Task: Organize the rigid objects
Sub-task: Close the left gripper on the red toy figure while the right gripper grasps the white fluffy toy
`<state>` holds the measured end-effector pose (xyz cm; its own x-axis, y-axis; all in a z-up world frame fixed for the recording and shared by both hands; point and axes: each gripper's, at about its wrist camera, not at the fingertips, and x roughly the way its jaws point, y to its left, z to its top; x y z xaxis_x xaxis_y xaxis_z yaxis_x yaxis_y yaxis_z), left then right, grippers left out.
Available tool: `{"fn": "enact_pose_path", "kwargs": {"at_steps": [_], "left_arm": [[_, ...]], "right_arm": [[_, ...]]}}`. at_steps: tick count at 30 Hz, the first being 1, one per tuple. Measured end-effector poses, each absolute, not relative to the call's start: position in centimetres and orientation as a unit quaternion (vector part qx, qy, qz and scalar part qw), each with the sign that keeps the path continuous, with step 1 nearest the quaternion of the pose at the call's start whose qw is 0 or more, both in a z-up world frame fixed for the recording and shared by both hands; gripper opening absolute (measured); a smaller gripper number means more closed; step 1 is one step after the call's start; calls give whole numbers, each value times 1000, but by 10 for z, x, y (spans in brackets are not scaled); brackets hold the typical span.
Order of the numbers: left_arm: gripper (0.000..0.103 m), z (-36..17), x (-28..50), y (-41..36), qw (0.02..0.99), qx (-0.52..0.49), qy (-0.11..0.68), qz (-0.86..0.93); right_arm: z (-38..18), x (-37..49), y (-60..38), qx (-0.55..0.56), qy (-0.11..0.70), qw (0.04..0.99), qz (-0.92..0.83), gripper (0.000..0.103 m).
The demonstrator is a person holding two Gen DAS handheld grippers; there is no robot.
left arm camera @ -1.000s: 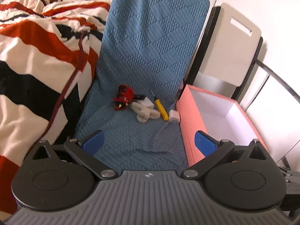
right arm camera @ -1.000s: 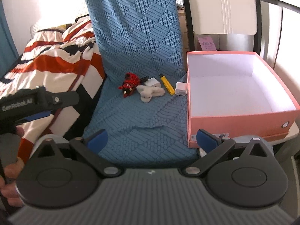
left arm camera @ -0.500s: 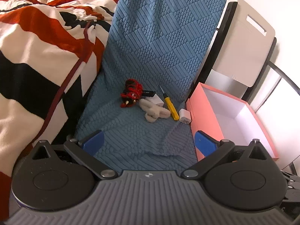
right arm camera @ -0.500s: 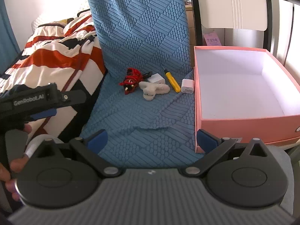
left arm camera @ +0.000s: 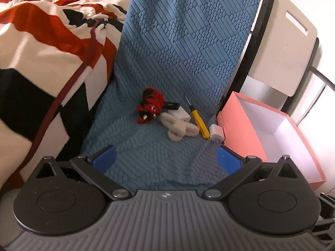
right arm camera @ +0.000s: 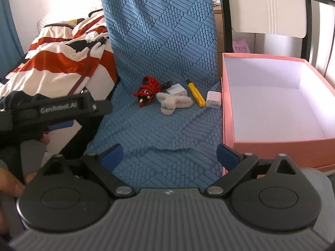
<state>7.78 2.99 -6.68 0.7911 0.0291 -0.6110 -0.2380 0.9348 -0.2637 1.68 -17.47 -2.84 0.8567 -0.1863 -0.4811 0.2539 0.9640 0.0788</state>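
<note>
Along the left gripper [right arm camera: 60,125] runs white lettering, "GenRobot.AI"; its blue-padded fingers stand released, gripping nothing. The right gripper [right arm camera: 169,156] is closing slightly on empty air. Ahead of both pairs of fingers, on an embossed blue cover [left arm camera: 159,152], lie a yellow screwdriver [left arm camera: 200,123], white charger [left arm camera: 216,133], fluffy cream toy [left arm camera: 180,128] and red-black toy [left arm camera: 149,108]. Right of the fingers stands a pink cardboard box [right arm camera: 227,108], white inside.
</note>
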Motion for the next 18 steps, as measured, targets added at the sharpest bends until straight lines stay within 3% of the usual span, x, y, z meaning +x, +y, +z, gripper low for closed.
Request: {"fn": "enact_pose_path", "kwargs": {"at_steps": [7, 18], "left_arm": [[103, -86, 105, 35, 931, -148, 321, 89], [103, -112, 138, 47, 927, -142, 338, 81]], "right_arm": [[-36, 38, -180, 58, 242, 961, -119, 82], [-46, 66, -186, 50, 236, 963, -122, 72]]}}
